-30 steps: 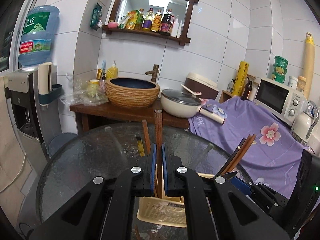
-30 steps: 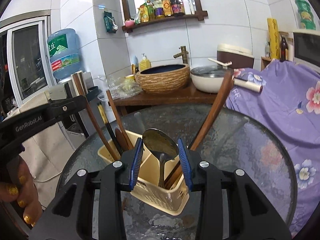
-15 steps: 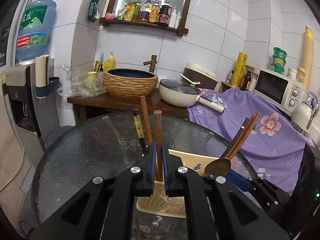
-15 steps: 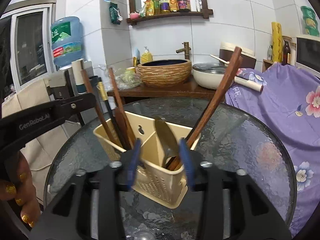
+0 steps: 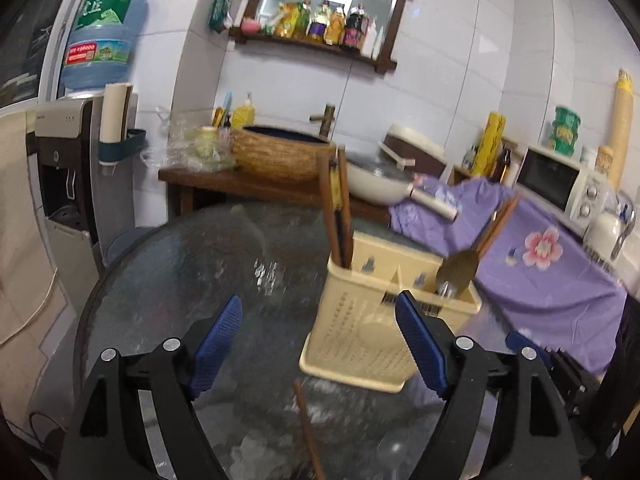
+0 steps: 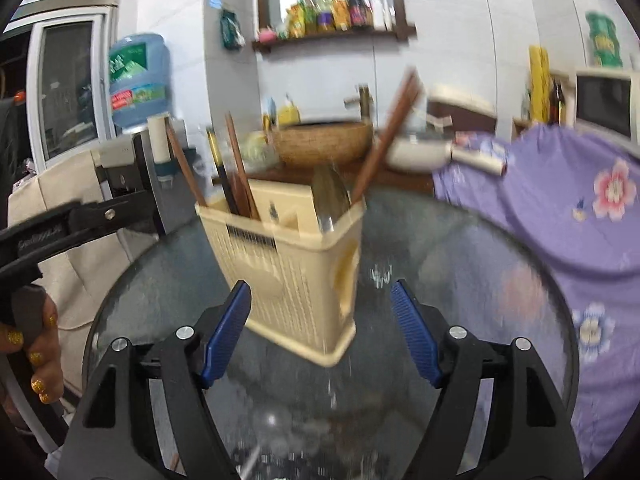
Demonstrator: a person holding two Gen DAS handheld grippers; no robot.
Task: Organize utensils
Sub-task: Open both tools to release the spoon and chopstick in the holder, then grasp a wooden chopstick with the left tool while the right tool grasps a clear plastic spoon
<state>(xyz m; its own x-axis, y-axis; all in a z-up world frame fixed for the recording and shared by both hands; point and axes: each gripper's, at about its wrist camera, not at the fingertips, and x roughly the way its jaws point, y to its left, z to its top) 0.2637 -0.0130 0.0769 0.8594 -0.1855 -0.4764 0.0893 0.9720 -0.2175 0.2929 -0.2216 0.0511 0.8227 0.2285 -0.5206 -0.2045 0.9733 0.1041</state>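
Utensil caddy [image 5: 360, 320] on glass table [image 5: 180, 280], chopsticks [image 5: 336, 208] in left compartment, spoon [image 5: 458, 272] in right

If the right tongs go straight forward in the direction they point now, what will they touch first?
Most likely the holder. It stands on the table directly ahead, centred between the open right tongs, with nothing visible in between. Blur makes the depth uncertain.

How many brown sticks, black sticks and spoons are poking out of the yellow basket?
Upright brown chopsticks: 2
Black chopstick: 1
Spoon: 1
Leaning brown chopsticks beside the spoon: at least 1, too blurred to separate
Total in the yellow basket: at least 5
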